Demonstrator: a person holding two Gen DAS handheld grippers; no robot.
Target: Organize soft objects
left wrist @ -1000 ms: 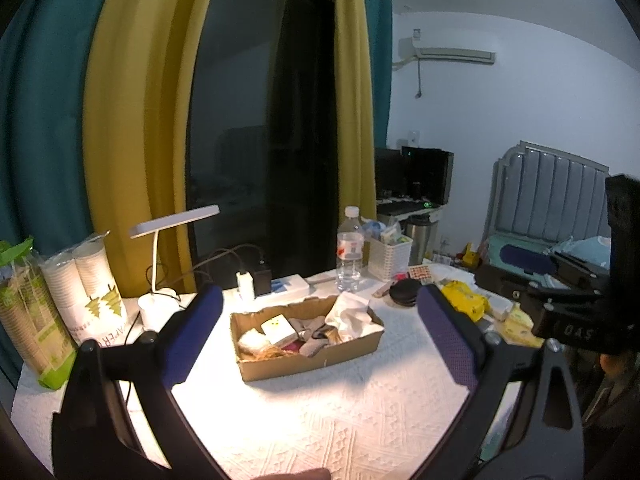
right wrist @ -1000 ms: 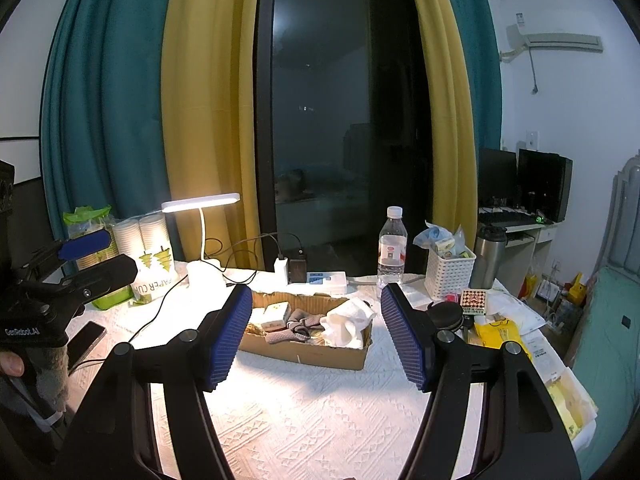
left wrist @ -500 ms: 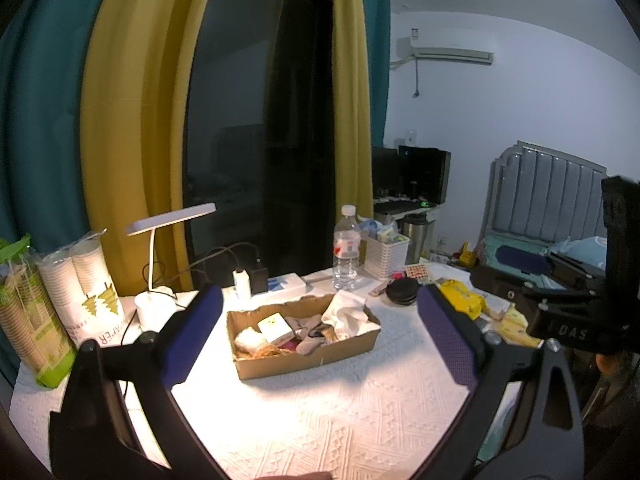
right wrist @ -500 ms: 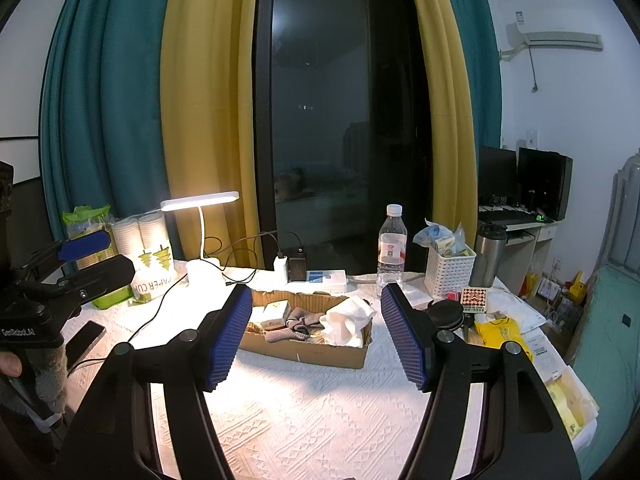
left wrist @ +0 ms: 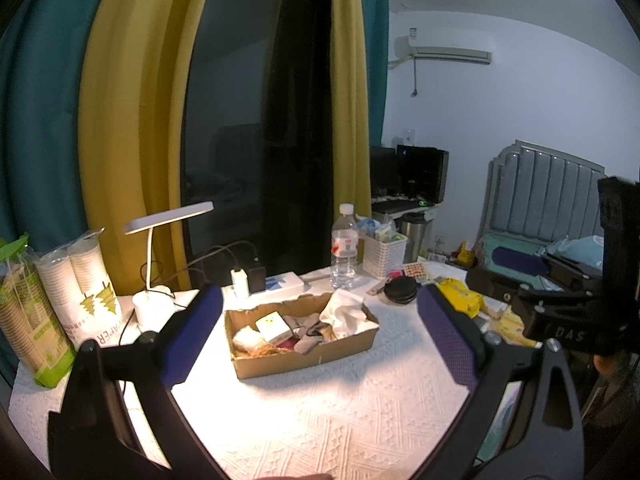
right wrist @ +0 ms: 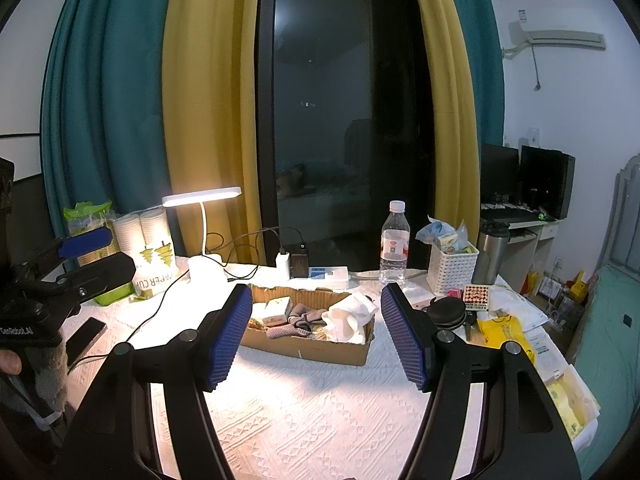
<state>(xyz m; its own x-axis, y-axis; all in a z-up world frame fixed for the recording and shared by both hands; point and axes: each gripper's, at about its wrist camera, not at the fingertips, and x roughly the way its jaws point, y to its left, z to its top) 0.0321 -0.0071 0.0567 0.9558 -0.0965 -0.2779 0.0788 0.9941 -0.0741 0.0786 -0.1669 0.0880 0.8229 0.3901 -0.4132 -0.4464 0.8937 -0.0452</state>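
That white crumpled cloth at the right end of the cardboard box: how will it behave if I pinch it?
The white cloth looks crumpled and folded, so it is probably floppy and will drape. It seems light. It overhangs the cardboard box rim, so pulling may drag neighbouring socks.

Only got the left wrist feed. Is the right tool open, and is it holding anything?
Observer: The right tool is open and empty. Its view shows the cardboard box between its two fingers, and neither finger touches the box.
Operator: Is anything left of the box that my own finger hides?
Observer: Yes. A dark phone lies flat on the white cloth, well to the left of the box and apart from it.
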